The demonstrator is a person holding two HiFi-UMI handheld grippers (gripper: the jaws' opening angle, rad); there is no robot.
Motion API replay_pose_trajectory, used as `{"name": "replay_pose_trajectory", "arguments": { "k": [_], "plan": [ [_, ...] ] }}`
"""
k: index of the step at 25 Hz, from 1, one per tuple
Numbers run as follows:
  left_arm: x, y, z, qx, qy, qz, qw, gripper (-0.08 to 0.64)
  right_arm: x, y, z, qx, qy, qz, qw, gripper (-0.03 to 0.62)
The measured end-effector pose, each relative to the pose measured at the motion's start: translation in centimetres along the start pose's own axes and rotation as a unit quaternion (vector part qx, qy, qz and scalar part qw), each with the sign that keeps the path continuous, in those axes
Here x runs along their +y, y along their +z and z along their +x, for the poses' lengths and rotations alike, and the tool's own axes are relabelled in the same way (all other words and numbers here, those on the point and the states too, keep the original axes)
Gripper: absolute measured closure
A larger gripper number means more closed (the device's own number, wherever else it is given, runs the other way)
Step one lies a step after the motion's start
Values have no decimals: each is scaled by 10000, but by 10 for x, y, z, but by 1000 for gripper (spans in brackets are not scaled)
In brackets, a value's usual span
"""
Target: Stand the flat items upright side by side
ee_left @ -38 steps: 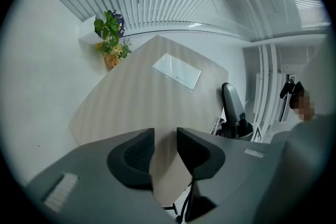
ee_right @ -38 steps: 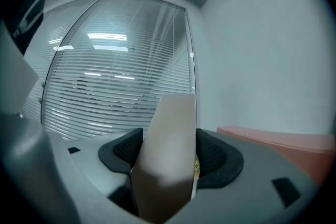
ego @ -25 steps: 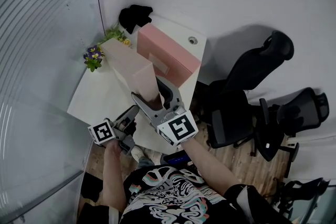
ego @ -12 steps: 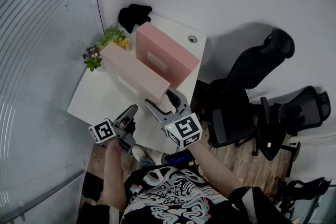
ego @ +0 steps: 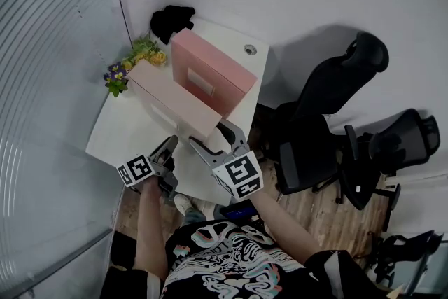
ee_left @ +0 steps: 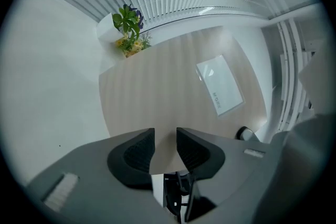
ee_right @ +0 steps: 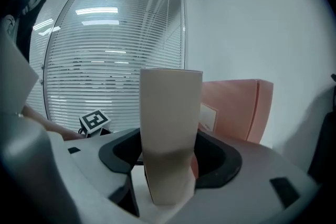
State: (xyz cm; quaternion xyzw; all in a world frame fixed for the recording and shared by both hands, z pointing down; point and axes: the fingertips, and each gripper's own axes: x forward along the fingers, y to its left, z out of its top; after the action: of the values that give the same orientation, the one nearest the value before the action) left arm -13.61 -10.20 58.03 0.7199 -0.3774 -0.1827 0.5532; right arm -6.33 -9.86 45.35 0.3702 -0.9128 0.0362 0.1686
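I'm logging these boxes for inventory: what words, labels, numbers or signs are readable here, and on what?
White label on the beige box: a short line of dark print, too blurred to read.
Pale label on the pink box: too small to read.
Cubes on the left gripper and right gripper: black-and-white square patterns, no words.
Nothing here reads as legible text.

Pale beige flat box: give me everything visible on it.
The pale beige flat cardboard box stands upright on a long edge on the white table, close beside the pink flat box. Matte, plain faces; a white rectangular label on the side away from the pink box. The right hand-held gripper clamps its near end.
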Motion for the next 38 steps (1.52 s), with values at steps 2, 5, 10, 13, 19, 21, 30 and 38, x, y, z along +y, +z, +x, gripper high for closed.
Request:
{"name": "replay_pose_trajectory", "arguments": {
  "k": [2, 5, 10, 13, 19, 21, 30, 38],
  "plan": [
    [4, -1, 3, 4, 41, -37, 10000, 446, -1, 0, -2, -11, -67, -32, 10000, 284],
    [15, 2, 4, -48, 188, -83, 9998, 446, -2, -1, -4, -53, -205, -70, 9998, 284],
    [26, 13, 4, -230, 327, -164, 9991, 446, -2, -4, -8, -17, -247, -31, 9997, 281],
    [33, 20, 7, -263, 431, -115, 9987, 446, -4, -3, -7, -20, -206, 68, 9998, 295],
    [36, 25, 16, -232, 465, -123, 9986, 446, -11, -7, -9, 109, -283, 115, 9995, 298],
    [35, 24, 21, -192, 445, -117, 9988, 446, -15, -7, -10, 106, -329, 100, 9994, 298],
    [33, 24, 43, -66, 386, -173, 9991, 445, -41, -7, -15, 207, -491, 104, 9985, 305],
    [30, 22, 57, 8, 358, -165, 9992, 446, -49, -8, -19, 188, -620, 116, 9978, 310]
  ]
}}
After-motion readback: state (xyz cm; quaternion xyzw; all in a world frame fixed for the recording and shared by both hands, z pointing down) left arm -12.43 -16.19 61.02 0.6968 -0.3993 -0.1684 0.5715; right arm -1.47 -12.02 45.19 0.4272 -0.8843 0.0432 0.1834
